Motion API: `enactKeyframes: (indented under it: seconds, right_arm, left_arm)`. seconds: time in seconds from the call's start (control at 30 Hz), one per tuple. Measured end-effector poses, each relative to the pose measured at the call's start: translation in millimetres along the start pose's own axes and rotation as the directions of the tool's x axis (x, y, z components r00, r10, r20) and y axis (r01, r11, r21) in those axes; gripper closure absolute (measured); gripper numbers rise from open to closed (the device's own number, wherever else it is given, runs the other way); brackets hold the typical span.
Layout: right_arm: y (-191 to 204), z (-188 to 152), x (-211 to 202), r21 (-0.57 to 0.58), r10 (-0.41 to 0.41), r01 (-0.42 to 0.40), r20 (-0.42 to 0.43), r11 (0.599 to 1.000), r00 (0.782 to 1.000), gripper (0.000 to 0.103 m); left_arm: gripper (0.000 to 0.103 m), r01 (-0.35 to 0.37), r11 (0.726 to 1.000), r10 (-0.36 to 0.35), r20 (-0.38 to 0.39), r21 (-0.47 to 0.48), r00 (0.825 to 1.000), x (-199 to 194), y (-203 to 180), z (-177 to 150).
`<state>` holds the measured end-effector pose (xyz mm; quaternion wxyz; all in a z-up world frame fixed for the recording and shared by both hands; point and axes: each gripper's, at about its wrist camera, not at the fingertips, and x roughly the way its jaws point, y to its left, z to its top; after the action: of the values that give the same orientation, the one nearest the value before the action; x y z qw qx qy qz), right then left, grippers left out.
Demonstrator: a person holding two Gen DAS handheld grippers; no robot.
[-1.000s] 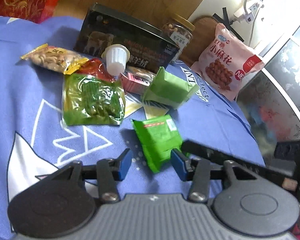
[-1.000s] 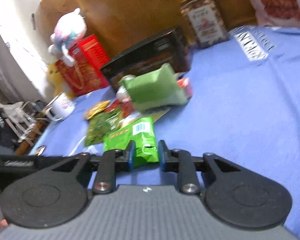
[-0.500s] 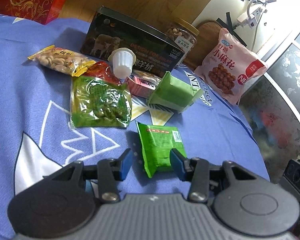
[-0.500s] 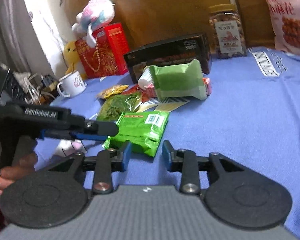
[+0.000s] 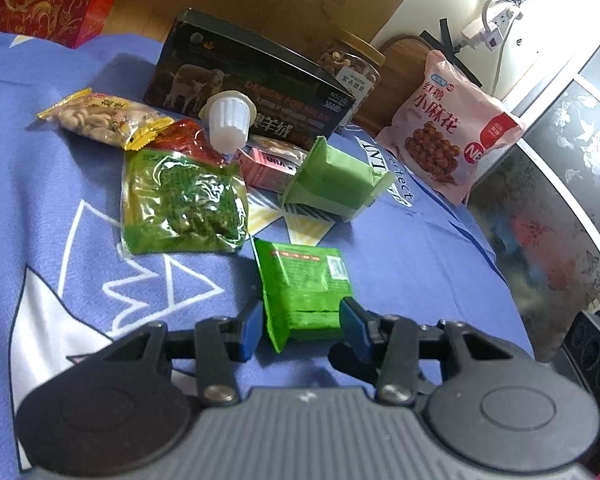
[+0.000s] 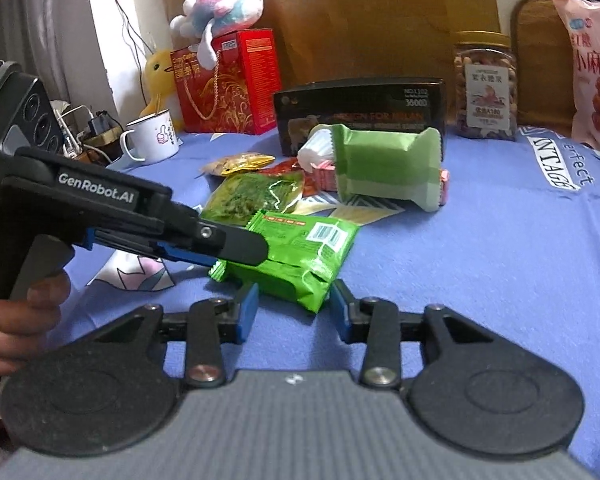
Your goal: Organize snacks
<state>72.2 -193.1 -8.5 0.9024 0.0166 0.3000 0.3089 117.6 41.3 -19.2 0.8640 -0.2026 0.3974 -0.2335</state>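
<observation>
A blue cloth (image 5: 40, 208) covers a bedroom surface strewn with snacks, boxes and a nut jar (image 5: 350, 68) behind. The green packet (image 5: 304, 292) lies flat on the cloth, its near end between the left gripper (image 5: 300, 320) fingers, which stand wide and appear not yet clamped. The right gripper (image 6: 294, 306) gapes beside it, empty. Light, crinkly and likely slippery film; its sealed end seam looks the surest hold
</observation>
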Motion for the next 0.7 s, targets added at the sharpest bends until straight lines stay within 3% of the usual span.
enactKeyframes:
  seconds: [0.1,0.23,0.7]
  right_arm:
    - [1,0,-1,-0.011,-0.003,0.003,0.003,1.000,1.000,0.074]
    - [1,0,-2,-0.004,-0.009,0.009,0.008,1.000,1.000,0.080]
    - [19,-2,-4,-0.023,0.029,-0.028,0.009,0.999,1.000,0.084]
  left_arm:
    - [0.069,-0.011,1.000,0.011,0.005,0.004,1.000,0,1,0]
    - [0.071,-0.013,1.000,0.013,0.007,0.011,1.000,-2,2,-1]
    - [0.071,-0.042,0.999,0.041,0.050,0.028,0.998,-24,8,-13]
